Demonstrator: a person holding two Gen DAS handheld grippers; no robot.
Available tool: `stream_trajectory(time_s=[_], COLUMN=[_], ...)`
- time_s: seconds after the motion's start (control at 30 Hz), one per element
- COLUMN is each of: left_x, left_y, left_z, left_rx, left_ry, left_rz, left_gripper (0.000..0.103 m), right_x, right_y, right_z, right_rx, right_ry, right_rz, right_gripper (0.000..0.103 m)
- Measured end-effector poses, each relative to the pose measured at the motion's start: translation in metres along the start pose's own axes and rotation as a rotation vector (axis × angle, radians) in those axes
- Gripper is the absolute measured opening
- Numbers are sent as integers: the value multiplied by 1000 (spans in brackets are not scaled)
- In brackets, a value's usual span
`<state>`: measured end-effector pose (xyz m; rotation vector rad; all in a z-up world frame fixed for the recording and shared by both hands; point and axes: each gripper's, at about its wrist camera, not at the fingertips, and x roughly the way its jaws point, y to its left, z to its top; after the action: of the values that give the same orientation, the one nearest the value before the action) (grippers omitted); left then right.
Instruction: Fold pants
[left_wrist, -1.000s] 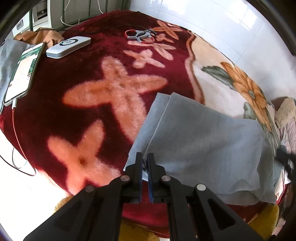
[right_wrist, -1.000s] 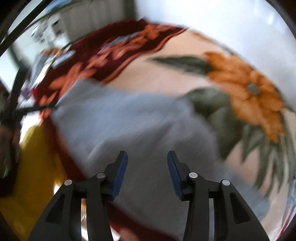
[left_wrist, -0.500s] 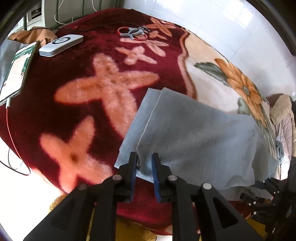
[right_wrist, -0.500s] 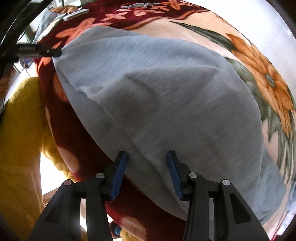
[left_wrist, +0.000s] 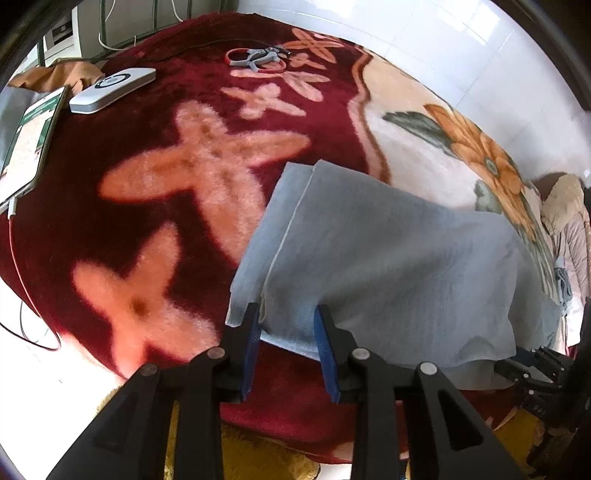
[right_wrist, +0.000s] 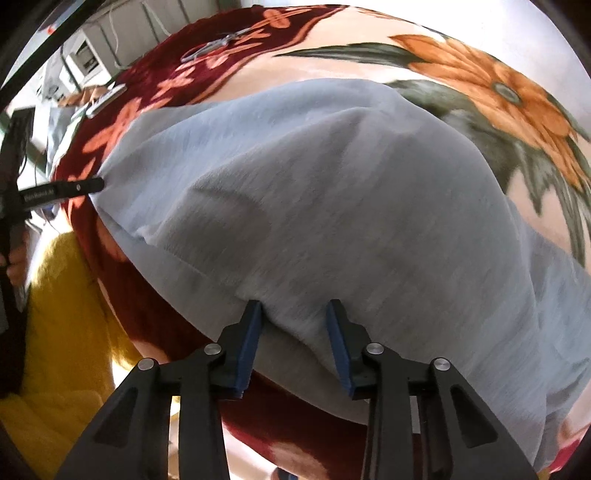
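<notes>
The grey pants (left_wrist: 388, 266) lie folded on a red floral blanket (left_wrist: 166, 177), hem end towards the left. My left gripper (left_wrist: 286, 321) is open at the near hem corner, with the cloth edge between its blue pads. In the right wrist view the pants (right_wrist: 314, 184) fill the middle. My right gripper (right_wrist: 295, 314) is open with its tips against the near edge of the cloth. The left gripper (right_wrist: 62, 190) shows at the far left of that view.
A phone (left_wrist: 31, 140) with a cable, a white remote-like device (left_wrist: 112, 88) and a red and grey tool (left_wrist: 256, 59) lie on the blanket's far side. A yellow cover (right_wrist: 62, 314) hangs below the bed edge. A white tiled wall (left_wrist: 461, 55) stands behind.
My left gripper went from shut to open and now straddles the hem corner. My right gripper moved in to the near edge of the pants and stays open.
</notes>
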<state>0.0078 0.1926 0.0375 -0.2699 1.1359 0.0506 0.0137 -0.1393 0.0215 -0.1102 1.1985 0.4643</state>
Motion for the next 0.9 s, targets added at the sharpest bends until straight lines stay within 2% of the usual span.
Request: stream_trajectory(time_s=[0.23, 0.3, 0.37, 0.43, 0.47, 0.63, 0.67, 0.73, 0.9], left_x=[3, 3, 3, 2, 1, -16, -20, -29, -32], left_y=[-2, -4, -6, -6, -5, -1, -1, -3, 5], left_z=[0, 1, 1, 1, 2, 7, 8, 11, 10], left_rx=[-5, 4, 15, 18, 11, -20, -14, 0, -8], left_ry=[-4, -11, -18, -31, -33, -76, -86, -105, -103], left_rz=[12, 22, 34, 49, 45, 21, 25, 42, 66], left_gripper=[30, 28, 18, 9, 8, 6, 3, 3, 3], right_x=[2, 3, 1, -4, -8, -37, -44, -56, -58], right_y=[-8, -6, -5, -3, -2, 2, 4, 12, 29], right_z=[-1, 0, 1, 2, 2, 1, 0, -3, -14], right_rx=[45, 45, 44, 34, 30, 13, 3, -41, -148], right_ry=[-19, -28, -36, -47, -56, -93, -99, -105, -63], right_rz=[0, -5, -5, -13, -15, 9, 18, 22, 1], right_gripper=[23, 10, 6, 5, 5, 5, 4, 4, 4])
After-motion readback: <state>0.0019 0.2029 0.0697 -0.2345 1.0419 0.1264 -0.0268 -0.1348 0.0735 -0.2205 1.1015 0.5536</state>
